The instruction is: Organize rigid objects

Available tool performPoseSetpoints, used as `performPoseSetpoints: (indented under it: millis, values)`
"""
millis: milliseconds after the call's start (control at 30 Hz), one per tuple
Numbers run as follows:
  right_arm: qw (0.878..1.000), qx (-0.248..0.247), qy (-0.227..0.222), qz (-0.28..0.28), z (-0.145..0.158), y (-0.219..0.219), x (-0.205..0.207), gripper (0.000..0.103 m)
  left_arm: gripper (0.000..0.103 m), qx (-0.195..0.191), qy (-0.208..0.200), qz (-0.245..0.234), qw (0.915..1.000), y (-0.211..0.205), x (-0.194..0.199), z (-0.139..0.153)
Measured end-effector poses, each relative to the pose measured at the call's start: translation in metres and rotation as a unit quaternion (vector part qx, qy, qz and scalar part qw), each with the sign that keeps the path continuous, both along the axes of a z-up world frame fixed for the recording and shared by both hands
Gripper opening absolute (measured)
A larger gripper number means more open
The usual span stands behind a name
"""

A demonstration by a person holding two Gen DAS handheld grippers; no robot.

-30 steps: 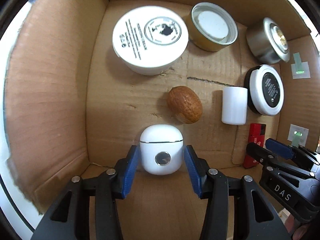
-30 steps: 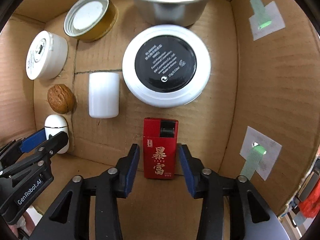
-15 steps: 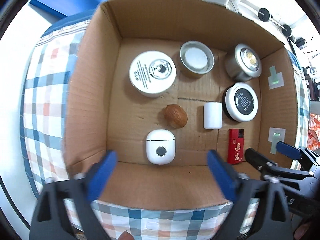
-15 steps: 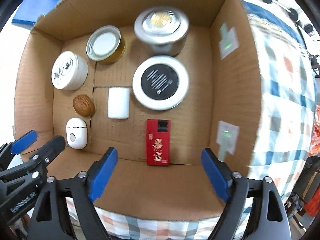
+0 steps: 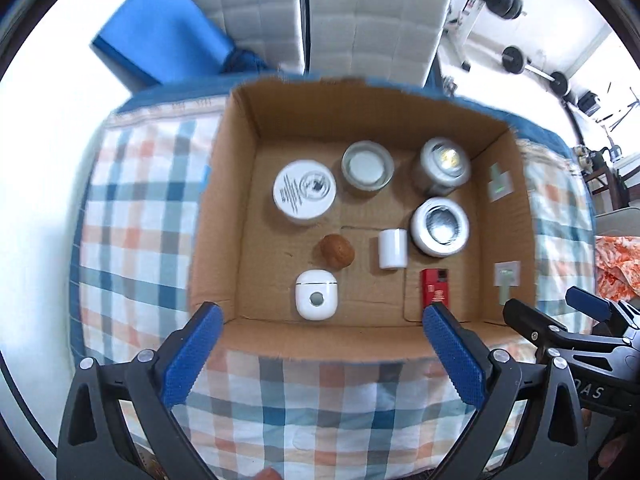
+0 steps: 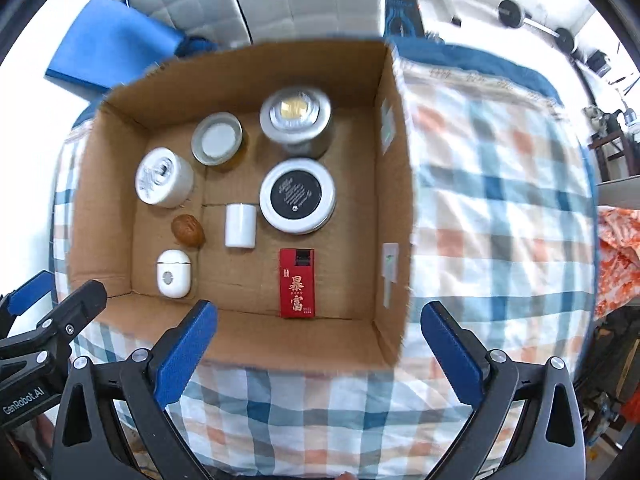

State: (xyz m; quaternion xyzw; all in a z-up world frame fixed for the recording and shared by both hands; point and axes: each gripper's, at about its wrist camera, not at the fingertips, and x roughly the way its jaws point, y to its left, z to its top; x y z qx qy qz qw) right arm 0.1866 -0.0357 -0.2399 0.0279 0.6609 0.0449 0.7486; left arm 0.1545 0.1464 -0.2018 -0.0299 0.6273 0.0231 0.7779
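A cardboard box [image 5: 224,208] [image 6: 396,216] sits on a checked cloth. In it lie a white earbud case [image 5: 317,300] [image 6: 173,273], a red lighter [image 5: 435,287] [image 6: 297,282], a walnut [image 5: 337,251] [image 6: 187,230], a white cylinder [image 5: 392,248] [image 6: 240,225], a white jar [image 5: 304,192] [image 6: 163,177], a gold tin [image 5: 367,165] [image 6: 217,139], a silver tin [image 5: 443,165] [image 6: 295,119] and a black-lidded jar [image 5: 440,226] [image 6: 297,196]. My left gripper [image 5: 322,354] is open and empty, high above the box's near wall. My right gripper [image 6: 320,352] is open and empty too, beside it.
The checked cloth [image 5: 132,216] [image 6: 496,208] covers the table around the box. A blue folder [image 5: 160,52] [image 6: 108,44] and a grey padded chair [image 5: 360,16] stand behind it. Dumbbells [image 5: 532,68] lie at the far right.
Both grippers opened, let go of the earbud case and the lighter, and pulled up and back out of the box. The two objects stay on the box floor.
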Motion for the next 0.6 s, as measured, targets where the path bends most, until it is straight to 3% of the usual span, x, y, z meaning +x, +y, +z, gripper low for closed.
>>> performPoseSetpoints:
  millis: [300, 600]
  values:
    - [0.992, -0.001, -0.123, -0.013, 0.12, -0.017, -0.052, 0.103, 0.103, 0.002, -0.082, -0.007, 0.9966, -0.009, -0.041, 0.096]
    - [0.984, 0.002, -0.179, -0.01, 0.201, -0.031, -0.104, 0.103, 0.103, 0.01, -0.143, -0.003, 0.9897, -0.014, -0.075, 0.16]
